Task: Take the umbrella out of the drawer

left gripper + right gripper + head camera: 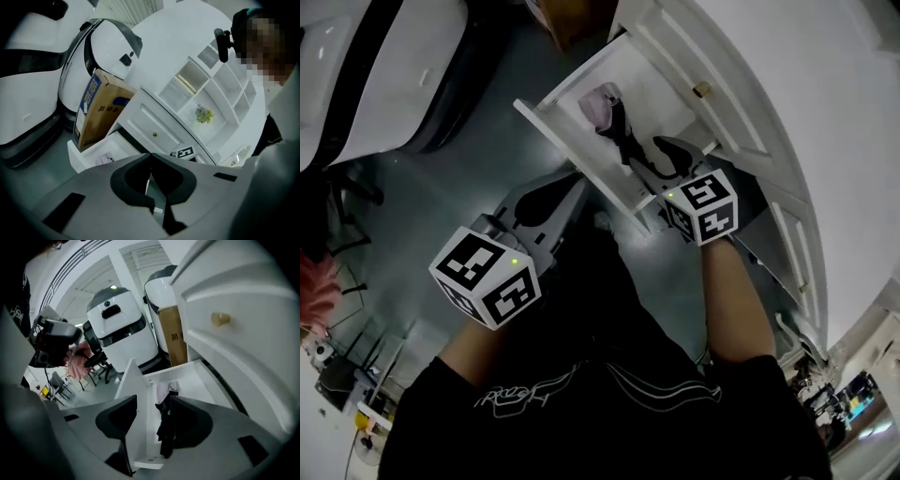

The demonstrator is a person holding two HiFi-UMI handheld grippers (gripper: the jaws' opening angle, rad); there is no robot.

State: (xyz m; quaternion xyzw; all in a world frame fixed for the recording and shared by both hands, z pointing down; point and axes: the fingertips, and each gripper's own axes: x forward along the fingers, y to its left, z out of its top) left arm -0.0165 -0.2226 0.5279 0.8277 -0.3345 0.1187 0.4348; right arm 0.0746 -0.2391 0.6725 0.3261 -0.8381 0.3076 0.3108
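Note:
The white drawer (551, 120) stands pulled out of the white cabinet. Inside it lies the folded umbrella (607, 105), pale pink with a black strap and handle. My right gripper (649, 161) hovers over the drawer's near end, open. In the right gripper view the drawer (133, 390) has its front panel between the spread fingers (117, 420) of my right gripper (154, 423); the umbrella (165, 432) lies close by the right finger, not gripped. My left gripper (551, 202) hangs left of the drawer, shut and empty. The left gripper view shows my left gripper (151, 159), with the drawer (89, 152) beyond it.
A cardboard box (101, 110) leans behind the drawer. Large white and black machines (119, 333) stand on the grey floor (441, 178). Above the drawer is a cabinet front with a brass knob (220, 318). Open shelves hold a small plant (205, 114).

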